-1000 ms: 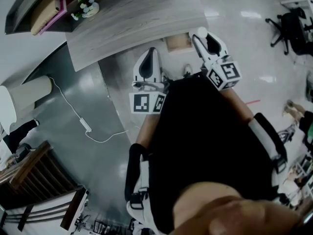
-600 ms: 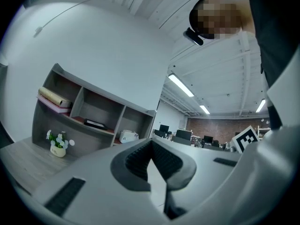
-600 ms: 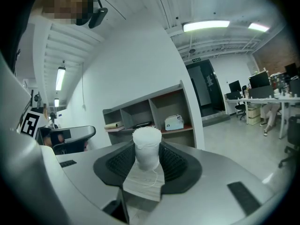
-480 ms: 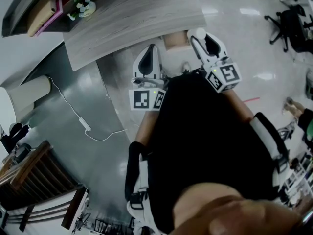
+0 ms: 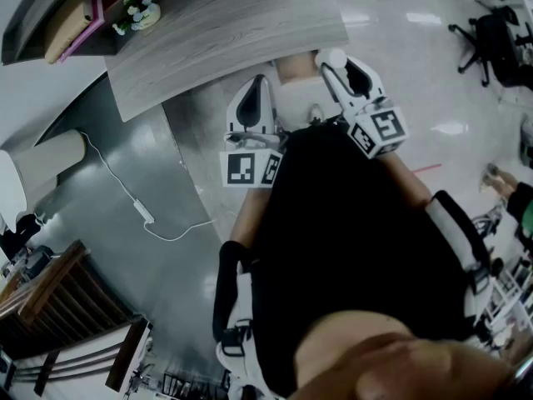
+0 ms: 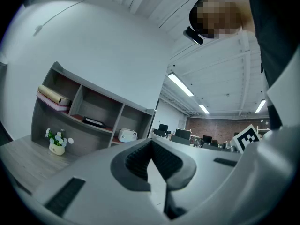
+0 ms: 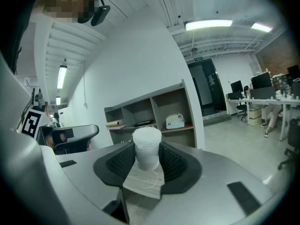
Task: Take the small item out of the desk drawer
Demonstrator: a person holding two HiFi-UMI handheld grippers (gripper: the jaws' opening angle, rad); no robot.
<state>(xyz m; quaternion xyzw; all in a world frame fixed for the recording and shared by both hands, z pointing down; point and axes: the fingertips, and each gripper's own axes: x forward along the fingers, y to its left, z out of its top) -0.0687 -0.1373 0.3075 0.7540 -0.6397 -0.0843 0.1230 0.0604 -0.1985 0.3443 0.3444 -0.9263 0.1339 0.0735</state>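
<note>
Against a second ago I see almost nothing changed. The head view has slid a touch, so the desk (image 5: 225, 32) and both grippers sit slightly further up and left in the frame, but their stance is the same. My left gripper (image 5: 257, 82) stays closed and empty, and in its own view the pads meet at the tips. My right gripper (image 5: 338, 62) keeps its jaws wide around the spool (image 5: 334, 55). This is a white cylinder of thread standing upright with both pads pressing its sides and a loose strand hanging below it.

Now the containers, left to right. The shelf (image 6: 75, 108) stands beyond the desk and shows three open compartments in the left gripper view. The left one holds a roll (image 6: 54, 94) lying on a pink stack. The middle one holds a dark flat item (image 6: 93, 122), and the right one a white device (image 6: 125, 135). A pot (image 6: 57, 146) of white flowers stands on the desk by the shelf's left end.

The drawer (image 5: 294, 68) shows in the head view as a tan patch poking out under the desk's near edge, between my two grippers. I cannot tell what is in it. The spool is outside it, just to its right, clamped in the right gripper.
</note>
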